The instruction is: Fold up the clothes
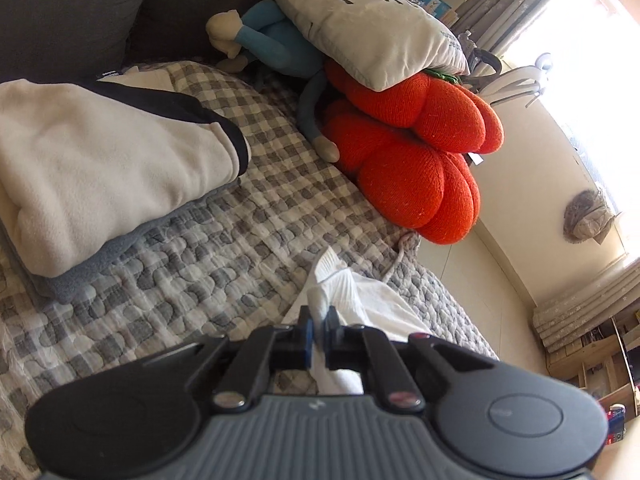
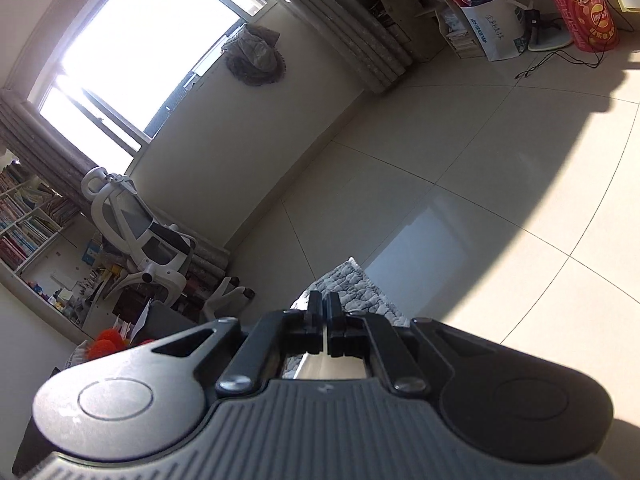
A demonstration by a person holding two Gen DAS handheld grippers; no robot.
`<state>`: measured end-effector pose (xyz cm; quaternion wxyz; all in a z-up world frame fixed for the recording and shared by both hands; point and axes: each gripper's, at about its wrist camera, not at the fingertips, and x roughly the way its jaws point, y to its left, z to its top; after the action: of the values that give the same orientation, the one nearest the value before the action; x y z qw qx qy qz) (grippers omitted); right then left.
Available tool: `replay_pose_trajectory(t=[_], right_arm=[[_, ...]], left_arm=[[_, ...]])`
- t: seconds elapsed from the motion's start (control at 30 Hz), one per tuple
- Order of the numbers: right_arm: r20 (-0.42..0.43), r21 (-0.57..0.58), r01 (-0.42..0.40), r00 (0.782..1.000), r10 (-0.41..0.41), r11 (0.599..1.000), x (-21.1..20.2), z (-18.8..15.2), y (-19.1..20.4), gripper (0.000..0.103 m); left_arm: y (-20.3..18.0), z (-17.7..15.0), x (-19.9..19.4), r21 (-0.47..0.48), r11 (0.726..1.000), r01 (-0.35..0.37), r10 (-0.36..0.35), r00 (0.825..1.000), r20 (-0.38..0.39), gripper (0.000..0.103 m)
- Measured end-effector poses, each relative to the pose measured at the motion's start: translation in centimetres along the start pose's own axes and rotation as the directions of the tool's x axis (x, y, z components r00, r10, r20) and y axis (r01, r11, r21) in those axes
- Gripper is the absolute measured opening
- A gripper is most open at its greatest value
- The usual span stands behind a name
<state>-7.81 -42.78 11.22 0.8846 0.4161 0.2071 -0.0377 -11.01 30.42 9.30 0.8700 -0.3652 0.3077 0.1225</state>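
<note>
White cloth (image 1: 344, 300) pinched, left view only.

Soft, thin white cloth garment (image 1: 344, 292), faintly ribbed at its edge, bunches between matt black plastic pads of the left gripper (image 1: 319, 322), whose ribbed grey housing carries shiny metal screws. Underneath, a quilted checked cover (image 1: 224, 240), puckered and matt. Fuzzy cream fleece blanket (image 1: 100, 168) sits folded. Chunky orange knit cushion (image 1: 420, 152), woolly. Across the room, glossy pale floor tiles (image 2: 480, 184) reflecting light.
</note>
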Motion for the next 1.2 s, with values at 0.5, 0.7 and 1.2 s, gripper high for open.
replay_pose_trajectory(t=[0.5, 0.7, 1.2], right_arm=[[-0.275, -0.131, 0.127, 0.948, -0.159, 0.983, -2.6, -7.0, -8.6, 0.003], [-0.241, -0.122, 0.088, 0.964, -0.115, 0.989, -4.5, -5.4, -7.5, 0.003], [-0.236, -0.108, 0.082, 0.966, -0.106, 0.991, -7.0, -5.6, -10.3, 0.003]], left_arm=[[5.5, -3.3, -0.1, 0.102, 0.992, -0.072, 0.083, 0.991, -0.109, 0.005], [4.8, -2.6, -1.1, 0.098, 0.994, -0.047, 0.056, 0.995, -0.086, 0.005], [6.4, -4.0, -1.2, 0.115, 0.990, -0.081, 0.094, 0.990, -0.107, 0.005]])
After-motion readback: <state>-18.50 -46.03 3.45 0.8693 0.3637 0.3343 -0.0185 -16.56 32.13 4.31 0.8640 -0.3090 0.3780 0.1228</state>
